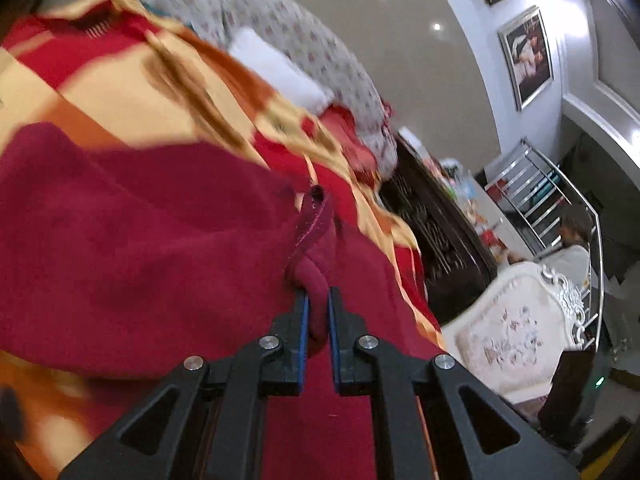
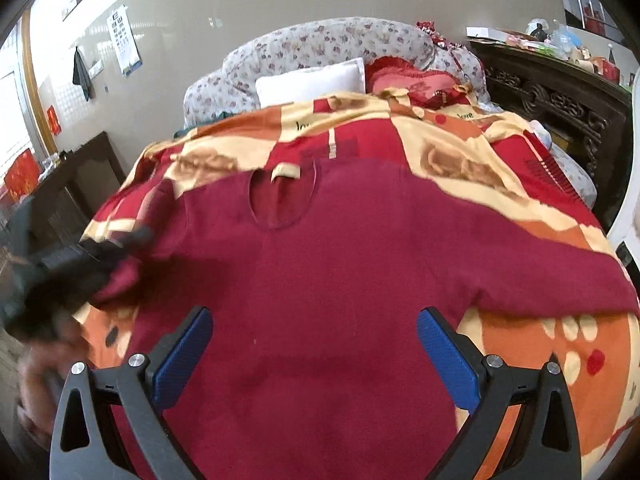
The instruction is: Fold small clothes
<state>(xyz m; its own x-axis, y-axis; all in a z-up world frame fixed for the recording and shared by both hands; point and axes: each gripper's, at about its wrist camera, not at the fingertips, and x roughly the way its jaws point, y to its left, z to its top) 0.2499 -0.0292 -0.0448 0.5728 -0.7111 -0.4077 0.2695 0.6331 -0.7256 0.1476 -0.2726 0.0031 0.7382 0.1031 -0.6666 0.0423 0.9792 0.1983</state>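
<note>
A dark red long-sleeved top lies spread on the patterned red, orange and cream blanket, neck opening and cream label at the far side. My left gripper is shut on the end of the top's sleeve; the sleeve cuff bunches up past the blue pads. In the right wrist view the left gripper shows blurred at the left, holding that sleeve. My right gripper is open and empty above the top's lower body. The top's other sleeve stretches out to the right.
A floral headboard, a white pillow and a red cushion are at the bed's far end. A dark carved cabinet stands to the right, a dark low cabinet to the left. A white upholstered chair stands beside the bed.
</note>
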